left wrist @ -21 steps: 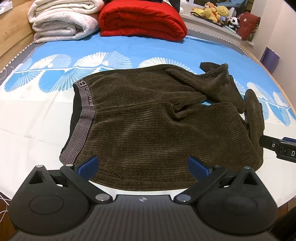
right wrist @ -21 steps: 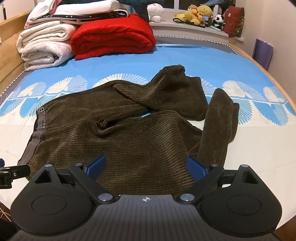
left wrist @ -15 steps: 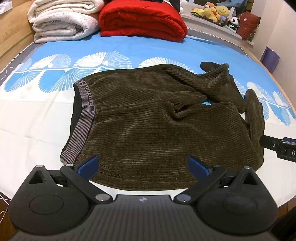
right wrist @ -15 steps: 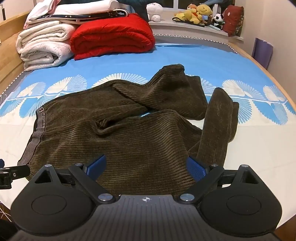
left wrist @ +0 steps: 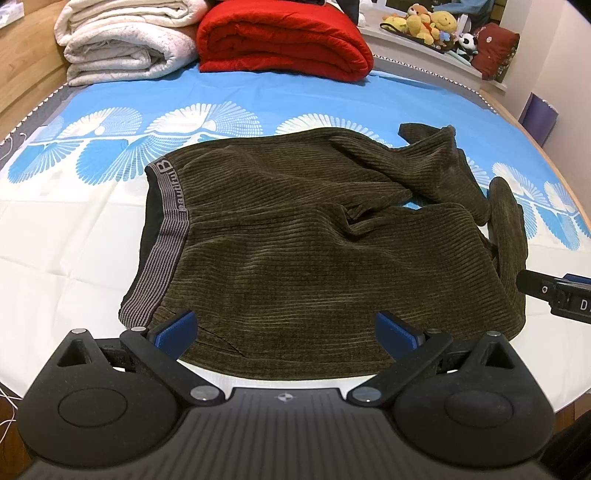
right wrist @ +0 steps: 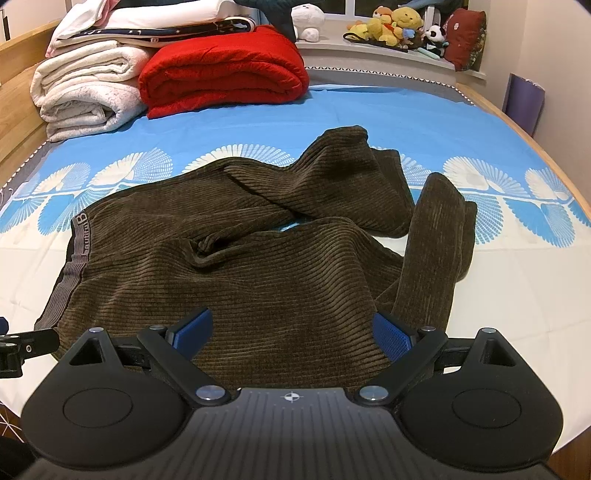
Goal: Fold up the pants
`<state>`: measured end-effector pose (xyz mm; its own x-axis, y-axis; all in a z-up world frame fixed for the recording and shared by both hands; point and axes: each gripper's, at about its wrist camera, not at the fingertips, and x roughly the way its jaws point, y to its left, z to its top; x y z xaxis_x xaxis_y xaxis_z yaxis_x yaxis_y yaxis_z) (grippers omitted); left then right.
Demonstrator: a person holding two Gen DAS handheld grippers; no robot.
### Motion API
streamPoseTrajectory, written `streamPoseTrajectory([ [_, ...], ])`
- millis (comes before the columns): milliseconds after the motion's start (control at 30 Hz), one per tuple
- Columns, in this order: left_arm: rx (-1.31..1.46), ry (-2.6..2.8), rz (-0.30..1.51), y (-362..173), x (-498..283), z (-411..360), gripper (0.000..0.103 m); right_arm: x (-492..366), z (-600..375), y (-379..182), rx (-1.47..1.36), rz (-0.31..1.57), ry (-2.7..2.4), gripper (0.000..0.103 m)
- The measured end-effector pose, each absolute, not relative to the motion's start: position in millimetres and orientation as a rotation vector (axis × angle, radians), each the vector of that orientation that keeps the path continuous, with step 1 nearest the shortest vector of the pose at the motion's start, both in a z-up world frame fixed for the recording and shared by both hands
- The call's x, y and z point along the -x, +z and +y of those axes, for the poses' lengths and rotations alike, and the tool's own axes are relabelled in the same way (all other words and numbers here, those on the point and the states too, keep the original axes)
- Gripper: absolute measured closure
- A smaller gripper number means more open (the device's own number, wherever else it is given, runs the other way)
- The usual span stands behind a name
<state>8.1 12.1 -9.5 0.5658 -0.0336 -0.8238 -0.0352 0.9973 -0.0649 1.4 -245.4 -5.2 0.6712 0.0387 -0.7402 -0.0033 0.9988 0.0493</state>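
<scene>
**Still flat: both claws wide, pants lying crosswise ahead**

Nearest in each wrist view are the claws themselves. The left gripper (left wrist: 286, 328) stands wide, its blue pads (left wrist: 176, 328) spread with nothing pinched between them; the near hem of the cloth only lies below and beyond the gap. The right gripper (right wrist: 291, 330) is spread almost as far and is likewise empty, hanging above the near leg.

Just beyond them lie the pants (left wrist: 295, 254), brown corduroy, spread on the bed sheet (left wrist: 66, 243). Their long axis runs left to right across both views, not away from the claws: the grey waistband (left wrist: 162, 251) is at the left end, and the legs run off to the right. The near leg (right wrist: 295, 295) lies fairly flat, though its end is turned back in a narrow strip (right wrist: 432, 254) at the right. The far leg (right wrist: 332, 184) is bunched and doubled over itself, with a crease at the crotch.

So the left claw is the nearer one to the waistband's near corner, and the right claw to the leg ends; each shows at the edge of the other's view. I judge no fold has begun, and the rumpled legs likely want straightening first.

Farther off, at the head of the bed, sit a red blanket (left wrist: 284, 40) and a white blanket (left wrist: 122, 48), well apart from the pants, with soft toys (right wrist: 399, 22) on the ledge behind.
</scene>
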Motion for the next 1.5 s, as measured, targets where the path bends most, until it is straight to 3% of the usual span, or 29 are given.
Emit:
streamPoseTrajectory([
  [1200, 0.082, -0.001, 0.967, -9, -7, 12, 0.001, -4, -247, -7, -0.045, 0.843, 0.015, 0.011],
  [1300, 0.094, 0.002, 0.903, 2, -4, 16, 0.010, -4, -247, -7, -0.042, 0.855, 0.010, 0.011],
  [1433, 0.081, -0.051, 0.866, 23, -21, 23, 0.060, -5, -249, -8, -0.046, 0.868, 0.002, 0.012],
  [1500, 0.032, -0.060, 0.822, 38, -38, 29, 0.072, -7, -251, -8, -0.050, 0.885, 0.001, 0.016],
])
